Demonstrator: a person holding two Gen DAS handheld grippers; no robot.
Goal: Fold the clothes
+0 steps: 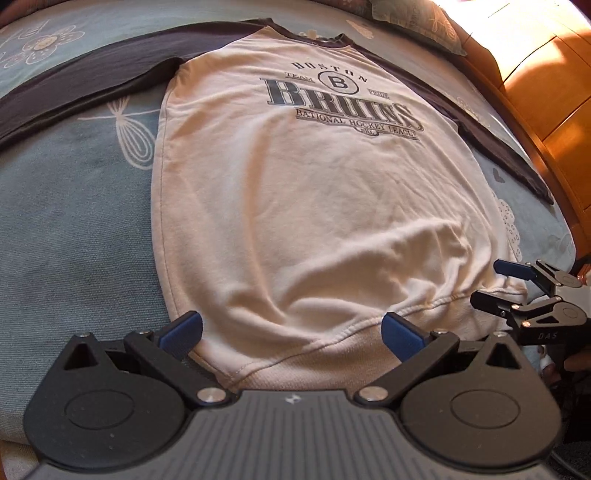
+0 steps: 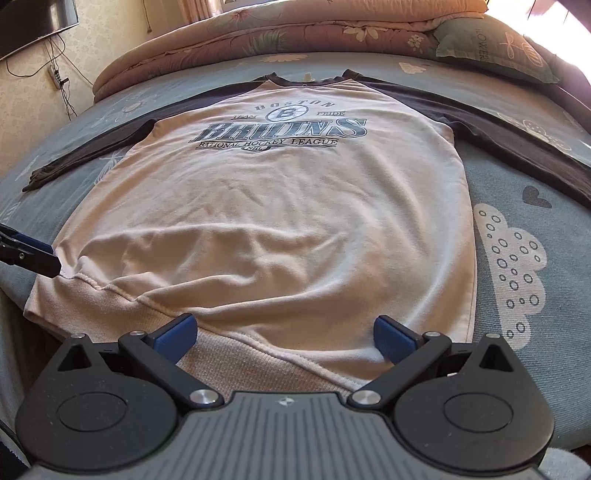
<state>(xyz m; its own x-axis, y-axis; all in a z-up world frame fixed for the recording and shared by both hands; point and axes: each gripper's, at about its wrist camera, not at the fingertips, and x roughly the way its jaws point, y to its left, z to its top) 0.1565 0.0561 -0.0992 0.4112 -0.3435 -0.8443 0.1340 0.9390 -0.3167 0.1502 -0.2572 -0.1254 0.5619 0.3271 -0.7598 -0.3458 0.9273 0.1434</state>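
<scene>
A cream sweatshirt (image 1: 295,206) (image 2: 280,221) with dark long sleeves and a "Boston Bruins" print lies flat, front up, on the bed. Both sleeves are spread out sideways. My left gripper (image 1: 291,332) is open, hovering over the ribbed hem near its left corner. My right gripper (image 2: 284,334) is open too, above the hem near its right corner. In the left wrist view the right gripper (image 1: 491,284) shows at the hem's right end, fingers apart. The left gripper's fingers (image 2: 40,254) appear at the right wrist view's left edge. Nothing is held.
The bed is covered with a blue-grey patterned sheet (image 2: 517,258). A folded floral quilt (image 2: 295,29) and a pillow (image 2: 495,51) lie at the head. A wooden bed side (image 1: 546,110) runs along the right. A wall with cables (image 2: 55,74) is at the left.
</scene>
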